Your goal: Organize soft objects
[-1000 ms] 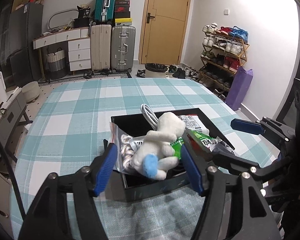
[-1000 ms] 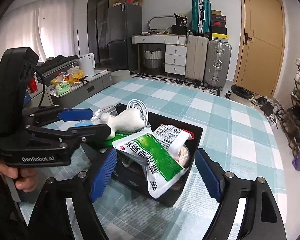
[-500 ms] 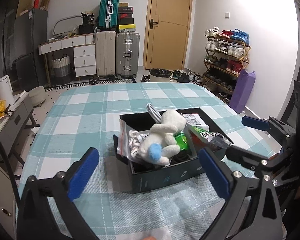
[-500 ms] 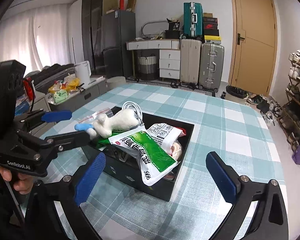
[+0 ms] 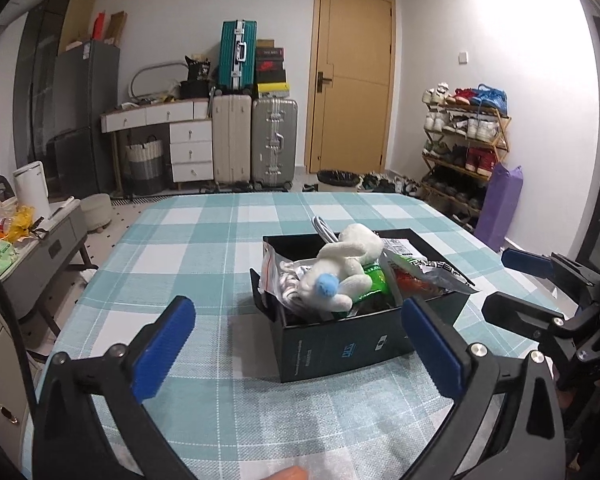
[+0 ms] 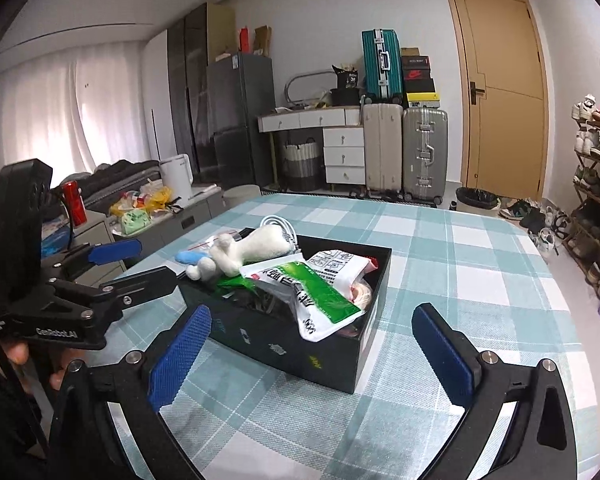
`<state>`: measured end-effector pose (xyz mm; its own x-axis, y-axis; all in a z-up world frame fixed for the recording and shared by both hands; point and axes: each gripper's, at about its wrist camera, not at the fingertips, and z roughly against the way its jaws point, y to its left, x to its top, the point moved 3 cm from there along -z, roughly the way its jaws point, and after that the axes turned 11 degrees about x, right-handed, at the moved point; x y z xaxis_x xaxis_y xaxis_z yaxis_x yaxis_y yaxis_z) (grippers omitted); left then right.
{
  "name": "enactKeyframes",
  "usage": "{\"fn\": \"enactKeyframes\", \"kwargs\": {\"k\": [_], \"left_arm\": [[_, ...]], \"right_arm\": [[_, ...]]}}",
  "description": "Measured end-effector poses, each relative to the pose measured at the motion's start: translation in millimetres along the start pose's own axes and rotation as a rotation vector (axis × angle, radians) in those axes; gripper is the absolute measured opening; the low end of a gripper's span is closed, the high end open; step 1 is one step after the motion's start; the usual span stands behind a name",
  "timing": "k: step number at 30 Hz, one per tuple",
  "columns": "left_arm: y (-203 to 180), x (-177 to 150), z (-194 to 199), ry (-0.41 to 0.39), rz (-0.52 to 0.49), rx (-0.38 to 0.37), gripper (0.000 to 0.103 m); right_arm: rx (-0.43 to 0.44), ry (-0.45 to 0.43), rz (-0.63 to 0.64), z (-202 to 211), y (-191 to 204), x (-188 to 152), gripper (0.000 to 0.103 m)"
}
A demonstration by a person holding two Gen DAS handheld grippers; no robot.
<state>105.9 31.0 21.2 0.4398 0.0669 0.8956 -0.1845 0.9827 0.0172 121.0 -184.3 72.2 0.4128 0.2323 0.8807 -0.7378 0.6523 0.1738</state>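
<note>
Behind the black box [image 5: 340, 344], both hand-held grippers have drawn back, opened wide.

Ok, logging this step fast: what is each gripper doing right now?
Left gripper: open, jaws just widened, holding nothing.
Right gripper: open, jaws just widened, holding nothing.

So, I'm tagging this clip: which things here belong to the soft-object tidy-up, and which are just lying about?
Part of the job:
- black box on the checked tablecloth
- white plush toy on top of the pile
- green-and-white packet hanging over the box edge
- left tool and right tool, both open

Just lying about:
- suitcases
- shoe rack
- white kettle
</note>
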Motion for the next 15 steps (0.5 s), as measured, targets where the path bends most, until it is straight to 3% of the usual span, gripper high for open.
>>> {"fn": "enactKeyframes", "kwargs": {"k": [15], "left_arm": [[-4,-5,-8,-0.022,-0.028,0.043,0.103]], "right_arm": [[0.006,-0.091,-0.002,16,6,-5,0.102]]}}
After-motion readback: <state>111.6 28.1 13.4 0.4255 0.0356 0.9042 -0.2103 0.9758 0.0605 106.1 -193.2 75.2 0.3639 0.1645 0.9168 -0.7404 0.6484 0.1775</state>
